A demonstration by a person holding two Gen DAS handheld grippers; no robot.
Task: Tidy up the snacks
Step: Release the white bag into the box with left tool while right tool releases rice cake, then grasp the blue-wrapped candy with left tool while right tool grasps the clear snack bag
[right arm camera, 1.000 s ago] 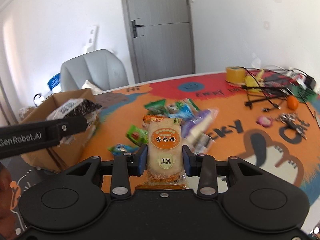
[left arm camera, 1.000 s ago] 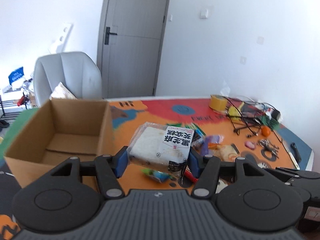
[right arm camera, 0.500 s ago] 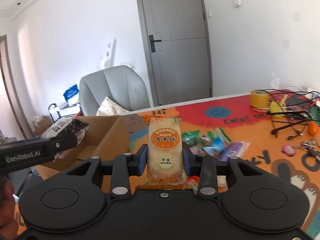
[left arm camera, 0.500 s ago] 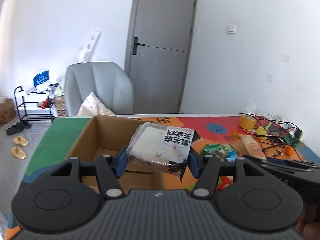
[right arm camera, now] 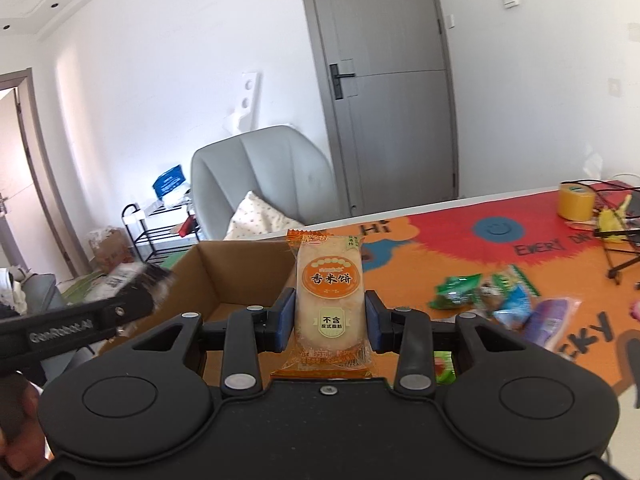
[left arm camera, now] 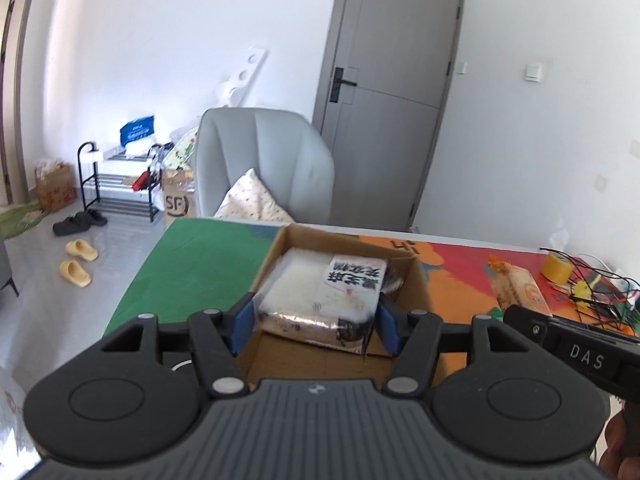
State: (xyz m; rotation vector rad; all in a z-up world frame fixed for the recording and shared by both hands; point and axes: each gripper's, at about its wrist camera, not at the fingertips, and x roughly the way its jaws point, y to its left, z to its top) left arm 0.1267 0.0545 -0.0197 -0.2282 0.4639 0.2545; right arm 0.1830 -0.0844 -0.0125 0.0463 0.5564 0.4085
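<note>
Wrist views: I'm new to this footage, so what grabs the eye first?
The white-and-black plastic snack packet between the left tongs, above the open brown cardboard box. Next, the orange-labelled rice cracker packet upright in the right tongs, beside that box.

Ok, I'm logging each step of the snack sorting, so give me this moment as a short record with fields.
left claw: around the white snack pack, above the open cardboard box; jaws have just been opening slightly
right claw: shut on the orange rice cracker pack, upright
box contents: interior mostly hidden by the pack
loose snacks: on the colourful table mat
other: yellow tape roll at the table's far end
</note>
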